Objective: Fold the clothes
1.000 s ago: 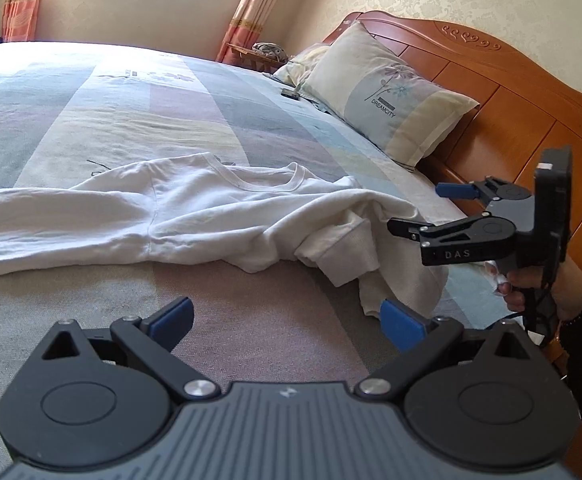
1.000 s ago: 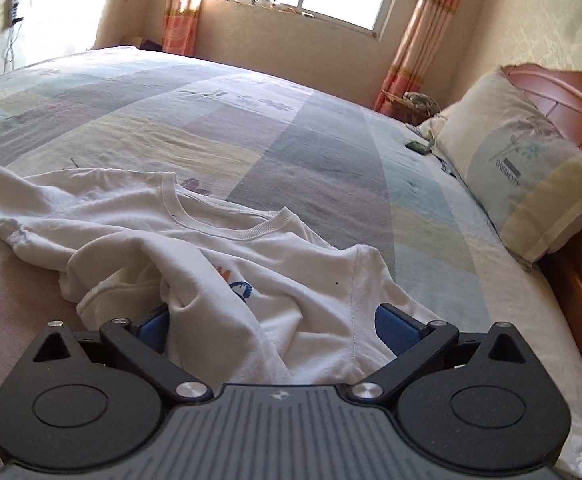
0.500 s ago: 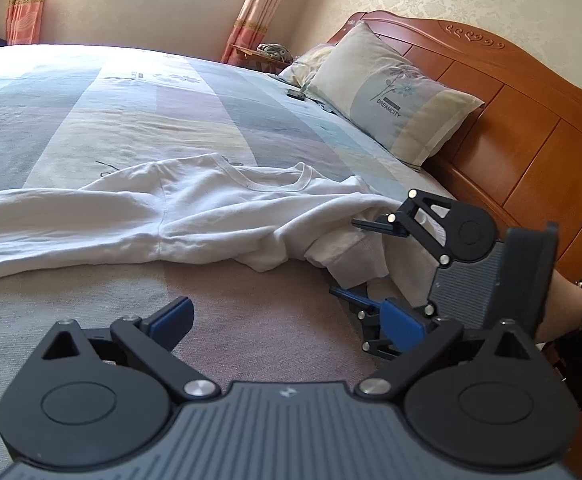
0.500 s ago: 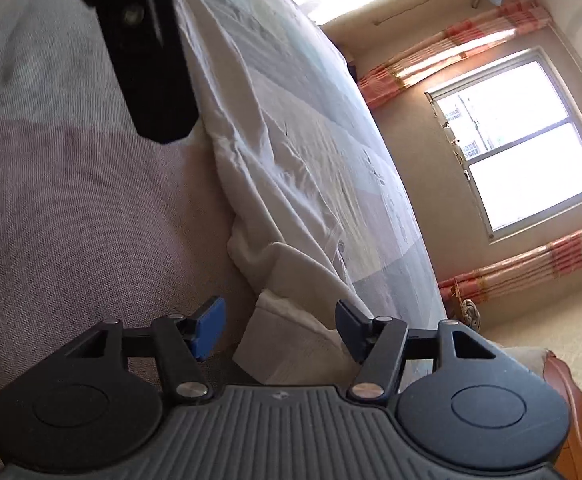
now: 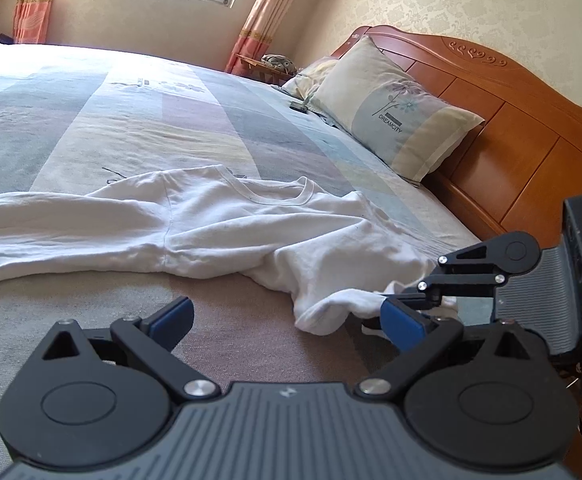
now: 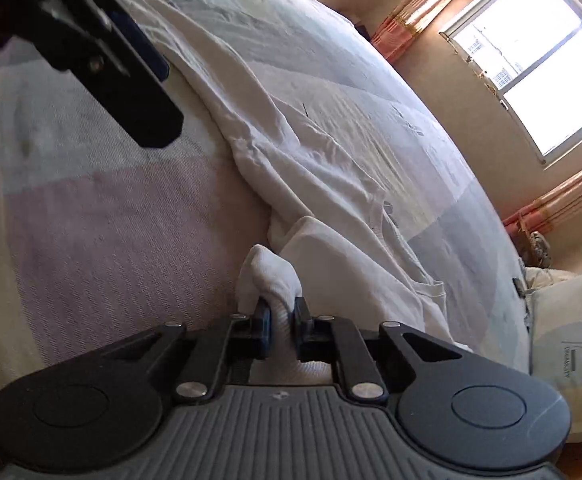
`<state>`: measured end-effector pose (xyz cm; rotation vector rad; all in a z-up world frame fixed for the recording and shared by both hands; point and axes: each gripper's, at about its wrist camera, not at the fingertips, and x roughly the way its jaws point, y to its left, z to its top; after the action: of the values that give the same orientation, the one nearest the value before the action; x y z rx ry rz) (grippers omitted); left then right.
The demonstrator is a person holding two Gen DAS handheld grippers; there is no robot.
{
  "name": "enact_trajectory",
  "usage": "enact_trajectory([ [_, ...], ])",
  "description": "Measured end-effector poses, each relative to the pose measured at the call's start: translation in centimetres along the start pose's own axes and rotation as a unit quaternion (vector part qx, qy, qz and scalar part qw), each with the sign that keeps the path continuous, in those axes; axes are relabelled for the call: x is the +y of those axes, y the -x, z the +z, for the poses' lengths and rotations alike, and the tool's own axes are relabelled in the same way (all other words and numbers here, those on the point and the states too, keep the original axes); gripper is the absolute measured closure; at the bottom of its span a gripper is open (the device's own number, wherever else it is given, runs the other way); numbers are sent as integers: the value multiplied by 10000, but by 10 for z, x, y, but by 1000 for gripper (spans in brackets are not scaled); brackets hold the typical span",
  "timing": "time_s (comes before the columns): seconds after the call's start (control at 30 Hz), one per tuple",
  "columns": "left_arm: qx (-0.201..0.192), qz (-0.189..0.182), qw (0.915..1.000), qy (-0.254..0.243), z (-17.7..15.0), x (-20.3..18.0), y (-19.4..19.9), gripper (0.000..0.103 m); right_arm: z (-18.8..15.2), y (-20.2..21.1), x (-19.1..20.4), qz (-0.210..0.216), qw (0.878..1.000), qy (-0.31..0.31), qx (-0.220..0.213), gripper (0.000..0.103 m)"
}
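**A:** What have I got in front of me?

**B:** The bed (image 5: 251, 120) fills most of both views, under a cover of pale grey, blue, cream and mauve blocks. A wooden headboard (image 5: 511, 128) runs along its right side in my left view, and a pillow (image 5: 395, 112) leans against it. There is a window (image 6: 543, 60) with orange-striped curtains on the far wall.

**A:** And the shirt?

**B:** The white shirt (image 5: 211, 224) lies crumpled across the cover, well short of the pillow. Its round collar faces up near the middle, and its body stretches off to the left edge of my left view. The nearer end is bunched into a rumpled sleeve (image 6: 271, 276) that lies on the mauve block.

**A:** What about my right gripper?

**B:** My right gripper (image 6: 281, 320) has just been closing, and it is now clenched on that sleeve. A roll of white cloth sits pinched between its pads and bulges out ahead of them. In the left view it comes in from the right, turned on its side.

**A:** And my left gripper?

**B:** My left gripper (image 5: 287, 320) is spread wide, with nothing between its blue pads (image 5: 173, 314). It hangs over the mauve block just short of the shirt, beside the right gripper.
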<state>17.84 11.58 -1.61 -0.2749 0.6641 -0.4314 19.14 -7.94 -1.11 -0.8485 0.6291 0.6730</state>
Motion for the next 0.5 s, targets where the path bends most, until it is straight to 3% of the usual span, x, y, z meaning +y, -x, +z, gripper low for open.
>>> enact_trajectory([
  [0.17, -86, -31, 9999, 83, 2, 3, 6, 4, 5, 34, -10, 1181, 9867, -1036, -423, 88],
  [0.5, -271, -127, 9994, 143, 4, 8, 17, 4, 21, 40, 31, 2740, 9467, -1569, -640, 88],
])
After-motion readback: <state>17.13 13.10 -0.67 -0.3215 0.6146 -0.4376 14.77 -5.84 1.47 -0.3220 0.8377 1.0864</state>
